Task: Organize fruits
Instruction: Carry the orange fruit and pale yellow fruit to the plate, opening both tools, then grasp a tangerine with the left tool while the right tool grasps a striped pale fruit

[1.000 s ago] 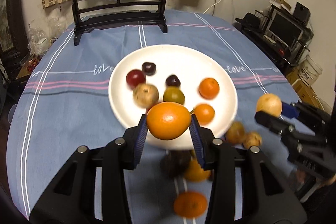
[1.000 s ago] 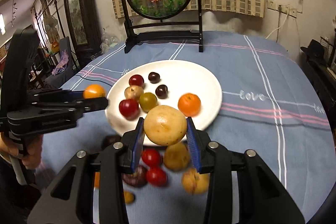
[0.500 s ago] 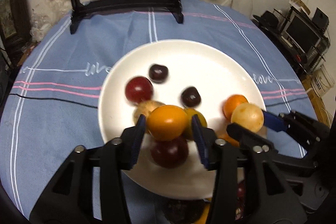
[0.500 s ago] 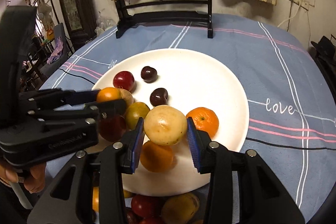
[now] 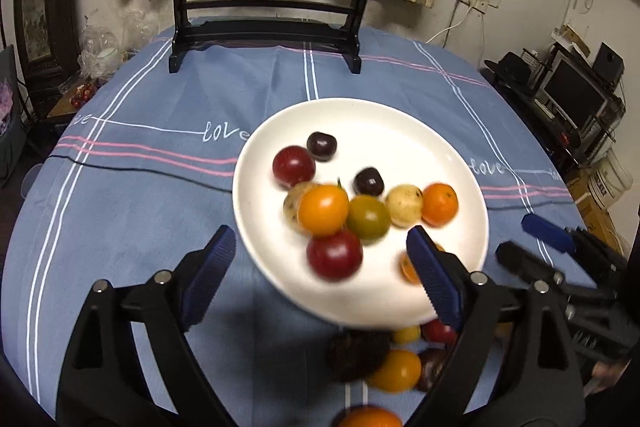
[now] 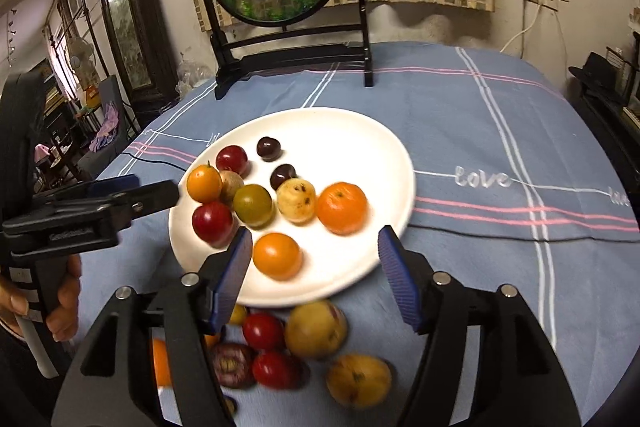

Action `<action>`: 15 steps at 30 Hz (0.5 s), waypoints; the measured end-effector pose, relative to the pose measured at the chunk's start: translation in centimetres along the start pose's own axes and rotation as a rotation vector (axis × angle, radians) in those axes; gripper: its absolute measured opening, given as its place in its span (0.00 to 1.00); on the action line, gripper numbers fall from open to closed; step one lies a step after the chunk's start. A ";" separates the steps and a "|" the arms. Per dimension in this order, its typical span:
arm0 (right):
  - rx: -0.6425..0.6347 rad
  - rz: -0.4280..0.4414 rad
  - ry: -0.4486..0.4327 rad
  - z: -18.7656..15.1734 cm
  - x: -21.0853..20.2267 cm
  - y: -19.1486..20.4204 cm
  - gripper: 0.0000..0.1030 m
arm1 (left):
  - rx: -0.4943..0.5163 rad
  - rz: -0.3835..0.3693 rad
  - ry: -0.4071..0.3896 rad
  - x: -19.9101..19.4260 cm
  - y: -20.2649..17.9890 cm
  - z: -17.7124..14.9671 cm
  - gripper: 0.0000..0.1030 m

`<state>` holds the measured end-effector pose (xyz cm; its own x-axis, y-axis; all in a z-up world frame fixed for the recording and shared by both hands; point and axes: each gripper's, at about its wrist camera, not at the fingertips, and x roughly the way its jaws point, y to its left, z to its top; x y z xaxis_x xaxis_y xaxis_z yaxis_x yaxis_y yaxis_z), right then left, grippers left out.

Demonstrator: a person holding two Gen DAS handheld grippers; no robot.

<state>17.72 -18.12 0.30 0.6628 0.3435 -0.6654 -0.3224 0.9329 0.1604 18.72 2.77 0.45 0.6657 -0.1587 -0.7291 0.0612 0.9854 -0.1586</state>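
Observation:
A white plate (image 5: 400, 123) (image 6: 352, 131) on the blue tablecloth holds several small fruits. An orange fruit (image 5: 322, 209) (image 6: 204, 183) lies at the left of the cluster and a pale yellow spotted fruit (image 5: 404, 205) (image 6: 297, 201) lies in its middle. My left gripper (image 5: 320, 271) is open and empty, pulled back over the plate's near rim. My right gripper (image 6: 316, 279) is open and empty over the plate's near edge. Each gripper shows from the side in the other's view.
Loose fruits (image 6: 316, 335) (image 5: 396, 367) lie on the cloth just in front of the plate, among them red, yellow and purple ones. A round fish-painting screen on a black stand (image 5: 276, 27) (image 6: 288, 59) stands at the back of the table.
Both grippers opened and let go: the orange fruit and the pale yellow fruit now lie on the plate. Both grippers have drawn back toward the plate's near rim.

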 end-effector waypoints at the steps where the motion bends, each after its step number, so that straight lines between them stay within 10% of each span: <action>1: 0.009 0.001 -0.005 -0.4 -0.6 -0.3 0.64 | 0.009 -0.001 -0.002 -0.6 -0.2 -0.6 0.89; 15: 0.104 -0.020 0.057 -9.3 -4.2 -0.9 0.64 | 0.027 0.010 0.042 -4.4 0.2 -7.9 0.96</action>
<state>8.96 -21.46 -3.79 0.6278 0.3211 -0.7090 -0.2358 0.9466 0.2199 9.88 3.22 -1.65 0.6347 -0.1508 -0.7579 0.0750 0.9882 -0.1338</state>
